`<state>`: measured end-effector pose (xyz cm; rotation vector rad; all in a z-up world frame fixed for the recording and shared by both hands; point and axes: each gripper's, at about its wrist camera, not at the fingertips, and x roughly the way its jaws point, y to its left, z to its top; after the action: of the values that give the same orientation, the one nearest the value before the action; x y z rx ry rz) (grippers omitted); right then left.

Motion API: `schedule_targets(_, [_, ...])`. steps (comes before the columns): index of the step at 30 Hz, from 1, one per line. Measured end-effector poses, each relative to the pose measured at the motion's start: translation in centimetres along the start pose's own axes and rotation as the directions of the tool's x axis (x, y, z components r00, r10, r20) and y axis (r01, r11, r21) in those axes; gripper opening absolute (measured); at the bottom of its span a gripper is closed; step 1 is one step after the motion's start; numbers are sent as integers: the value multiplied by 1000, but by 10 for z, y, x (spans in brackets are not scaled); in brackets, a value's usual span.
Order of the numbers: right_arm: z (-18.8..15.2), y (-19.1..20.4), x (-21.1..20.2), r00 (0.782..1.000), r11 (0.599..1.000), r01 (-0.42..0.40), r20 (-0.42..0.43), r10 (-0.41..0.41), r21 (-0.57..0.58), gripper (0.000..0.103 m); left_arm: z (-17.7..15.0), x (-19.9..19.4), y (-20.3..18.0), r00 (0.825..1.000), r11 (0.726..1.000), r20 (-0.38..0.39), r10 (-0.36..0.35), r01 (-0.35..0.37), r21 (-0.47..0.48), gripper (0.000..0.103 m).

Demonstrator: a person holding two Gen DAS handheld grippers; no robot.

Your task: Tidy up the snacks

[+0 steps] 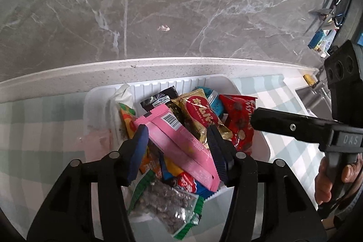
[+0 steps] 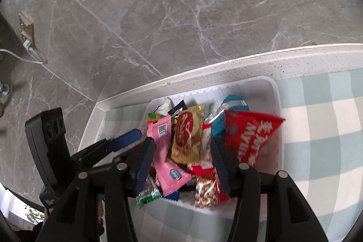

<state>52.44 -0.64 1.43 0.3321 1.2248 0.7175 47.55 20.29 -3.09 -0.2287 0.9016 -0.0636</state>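
A white bin (image 1: 158, 83) (image 2: 261, 83) full of snack packets stands on a checked cloth. On top lie a pink packet (image 1: 181, 140) (image 2: 162, 135), a gold packet with a red disc (image 1: 199, 112) (image 2: 188, 135) and a red bag (image 1: 240, 119) (image 2: 249, 135). A clear bag of seeds with green edges (image 1: 165, 205) hangs over the near rim. My left gripper (image 1: 178, 146) is open, its fingers on either side of the pink packet. My right gripper (image 2: 183, 151) is open above the packets; one of its fingers (image 1: 283, 126) shows in the left wrist view.
The checked cloth (image 2: 317, 117) covers a speckled white counter (image 1: 68, 78) against a grey marble wall (image 1: 181, 3). A sink area with bottles and a sponge (image 1: 322, 37) lies at the far right. A wall socket with a plugged cable (image 2: 27, 37) is at the left.
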Motion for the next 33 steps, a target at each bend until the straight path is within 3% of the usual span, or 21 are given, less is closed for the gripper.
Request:
schedule_targets(3, [-12, 6, -13, 1000, 1000, 10, 13, -9, -22, 60, -8, -13, -7, 1000, 1000, 12, 19, -19, 14, 54])
schedule_targets(6, [-25, 12, -28, 999, 999, 26, 32, -24, -47, 64, -18, -30, -15, 999, 999, 21, 30, -31, 26, 65])
schedule_targets(10, [-44, 21, -53, 996, 995, 66, 71, -60, -80, 80, -32, -56, -30, 999, 998, 38, 37, -39, 42, 76])
schedule_targets(14, [-60, 28, -81, 987, 988, 118, 117, -106, -101, 94, -45, -79, -49, 997, 997, 64, 36, -40, 65, 98])
schedule_targets(16, [-68, 31, -96, 980, 982, 155, 145, -138, -111, 103, -50, -89, -58, 996, 996, 77, 45, -51, 79, 99])
schedule_targets(26, [-102, 41, -157, 940, 946, 286, 236, -246, -152, 103, -76, -142, -99, 990, 985, 124, 67, -85, 150, 99])
schedule_targets(33, [-124, 54, -177, 928, 934, 313, 265, -262, -171, 103, -89, -169, -118, 987, 978, 148, 61, -88, 187, 99])
